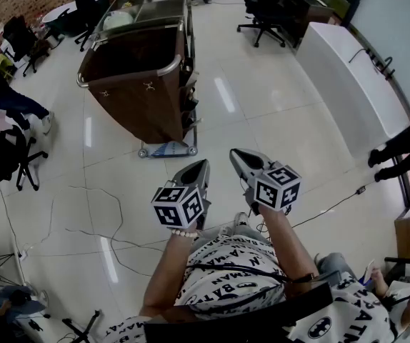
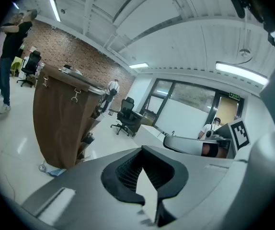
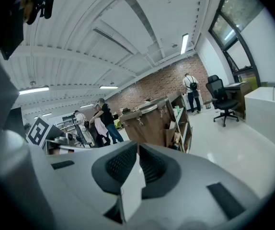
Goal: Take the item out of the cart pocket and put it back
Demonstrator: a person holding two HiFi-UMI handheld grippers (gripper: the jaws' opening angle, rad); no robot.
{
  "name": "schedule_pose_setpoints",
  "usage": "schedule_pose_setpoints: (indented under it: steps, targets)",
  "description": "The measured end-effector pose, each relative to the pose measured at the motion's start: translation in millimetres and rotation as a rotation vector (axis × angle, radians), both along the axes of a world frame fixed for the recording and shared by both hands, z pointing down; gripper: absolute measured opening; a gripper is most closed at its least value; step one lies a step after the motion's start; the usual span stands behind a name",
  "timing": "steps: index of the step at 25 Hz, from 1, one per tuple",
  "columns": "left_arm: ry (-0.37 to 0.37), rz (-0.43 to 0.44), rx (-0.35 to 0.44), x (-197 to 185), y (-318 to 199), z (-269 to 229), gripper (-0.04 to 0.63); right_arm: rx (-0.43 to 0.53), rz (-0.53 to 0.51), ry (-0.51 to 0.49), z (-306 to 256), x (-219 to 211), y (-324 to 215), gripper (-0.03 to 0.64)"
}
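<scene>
Tiled floor [image 1: 276, 113]; fingers [image 2: 80, 186] [image 3: 214, 186] together, empty.

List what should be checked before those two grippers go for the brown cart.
1. Left gripper empty: ok, jaws shut on nothing.
2. Right gripper empty: ok, jaws shut on nothing.
3. Brown fabric cart with metal rim within reach: not ok, it stands well ahead.
4. Way across the white tiled floor: ok, nothing lies between.
5. Sight of the item to take out: cannot tell, the cart's side is too dark.
</scene>
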State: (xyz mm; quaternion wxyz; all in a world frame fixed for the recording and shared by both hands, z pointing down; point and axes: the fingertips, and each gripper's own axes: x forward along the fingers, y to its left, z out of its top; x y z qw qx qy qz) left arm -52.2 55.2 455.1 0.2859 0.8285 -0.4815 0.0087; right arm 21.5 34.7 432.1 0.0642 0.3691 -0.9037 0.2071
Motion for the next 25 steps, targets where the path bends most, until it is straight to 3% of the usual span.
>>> schedule_pose_setpoints:
  steps: [15, 25]
  targets:
    - [-0.042, 0.047, 0.015, -31.6, 3.0, 5.4, 0.000, 0.015, 0.106, -0.009, 3.4, -3.8, 13.6, 0.026]
    - [-0.066, 0.015, 0.010, -15.4, -53.1, 15.4, 0.000, -0.003, 0.063, -0.013, 20.3, 0.7, -47.9, 0.031]
